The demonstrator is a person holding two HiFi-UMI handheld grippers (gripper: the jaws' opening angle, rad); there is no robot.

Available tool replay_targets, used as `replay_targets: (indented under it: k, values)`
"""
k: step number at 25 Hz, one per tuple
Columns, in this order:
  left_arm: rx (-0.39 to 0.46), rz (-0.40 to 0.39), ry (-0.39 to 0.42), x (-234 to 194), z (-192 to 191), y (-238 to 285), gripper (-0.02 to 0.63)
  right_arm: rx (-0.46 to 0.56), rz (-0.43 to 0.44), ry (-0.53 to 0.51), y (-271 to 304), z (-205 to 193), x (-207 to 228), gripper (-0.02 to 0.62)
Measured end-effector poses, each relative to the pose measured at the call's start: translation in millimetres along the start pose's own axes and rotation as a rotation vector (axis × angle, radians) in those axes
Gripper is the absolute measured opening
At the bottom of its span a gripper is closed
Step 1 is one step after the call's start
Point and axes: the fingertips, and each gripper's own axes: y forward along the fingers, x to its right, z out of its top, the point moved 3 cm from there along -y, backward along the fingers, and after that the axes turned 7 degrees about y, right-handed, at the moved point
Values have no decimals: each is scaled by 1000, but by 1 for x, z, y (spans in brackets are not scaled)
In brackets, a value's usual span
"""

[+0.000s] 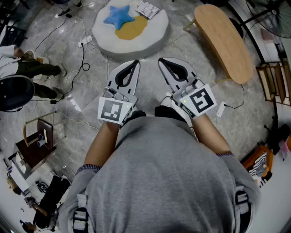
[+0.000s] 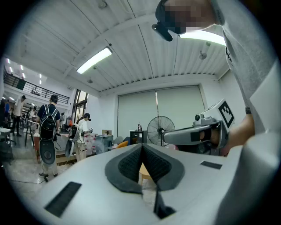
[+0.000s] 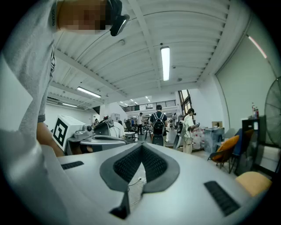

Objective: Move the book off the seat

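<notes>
Holding the left gripper [image 1: 135, 63] and the right gripper [image 1: 162, 60] side by side close to the chest, tips pointing at the seat [image 1: 107, 43] ahead. Pressing each pair of jaws together at the tips, pinching nothing, with only a narrow slit lower down between the ribbed dark pads [image 2: 129, 164]

Standing well apart from the book [image 1: 148, 9], lying flat on the seat's far right rim, near a blue star cushion [image 1: 119, 16] and a yellow patch [image 1: 132, 28]

Facing a round, white, soft-looking seat with a rounded edge. Finding bare grey marbled floor [image 1: 182, 50] between the tips and its near edge, and more to the right, up to a long wooden bench [image 1: 225, 41] with rounded ends. Noting cables [image 1: 84, 59] trailing over the floor at the seat's left, and a white power strip [image 1: 85, 42] just beside the rim

Showing black-and-white square markers on the cubes [image 1: 113, 110]. Not making out the print on the book's patterned cover, being too small

Looking past the jaws at a ribbed white ceiling with a strip light [image 3: 165, 63], a standing fan [image 2: 160, 130], and people with backpacks [image 3: 158, 123] further off
</notes>
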Motion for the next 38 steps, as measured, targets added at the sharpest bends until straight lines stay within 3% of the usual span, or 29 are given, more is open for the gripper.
replay_targets:
  k: [10, 20, 24, 30, 34, 38]
  values:
    - [-25, -35, -53, -24, -16, -29, 15, -12, -66, 52, 14, -18, -26, 0]
    - [-53, -64, -41, -31, -23, -30, 17, -17, -79, 56, 25, -22, -36, 6]
    - [-95, -67, -52, -30, -32, -28, 18, -63, -97, 70, 28, -30, -31, 9]
    - [-191, -43, -109, -35, -54, -25, 56, -172, -117, 128, 34, -48, -24, 76]
    - [-257, -40, -122, -36, -70, -23, 140, -231, -107, 156, 37, -61, -19, 201]
    - [-307, -36, -128, -36, -81, -20, 257, -266, -130, 179, 36, -70, -9, 265]
